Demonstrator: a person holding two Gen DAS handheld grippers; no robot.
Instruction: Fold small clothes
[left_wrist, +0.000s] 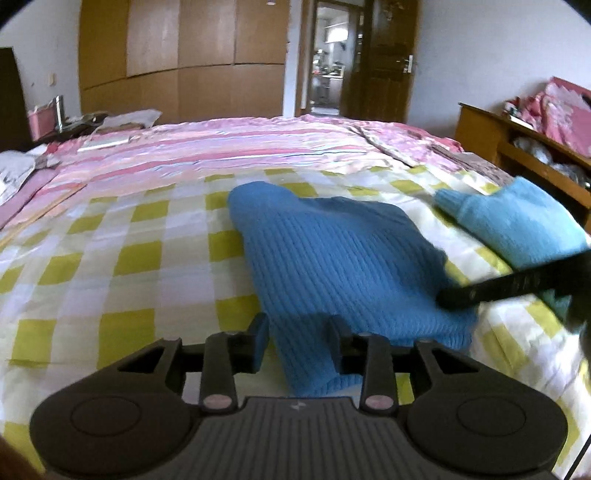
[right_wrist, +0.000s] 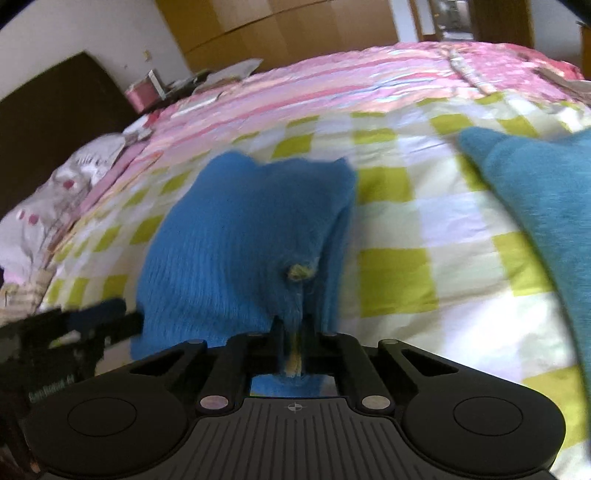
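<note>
In the left wrist view, the left gripper (left_wrist: 297, 341) is seen with its jaws spread apart, and the near edge of the blue knitted sweater (left_wrist: 343, 258) lies between them on the checked bedsheet (left_wrist: 122, 258). A second, lighter blue garment (left_wrist: 517, 225) is seen to the right of it.

In the right wrist view, the right gripper (right_wrist: 295, 341) is pressed together on a fold of the blue knitted sweater (right_wrist: 240, 240), which extends forward from it. The lighter blue garment (right_wrist: 546, 192) is placed well apart on the right.
</note>
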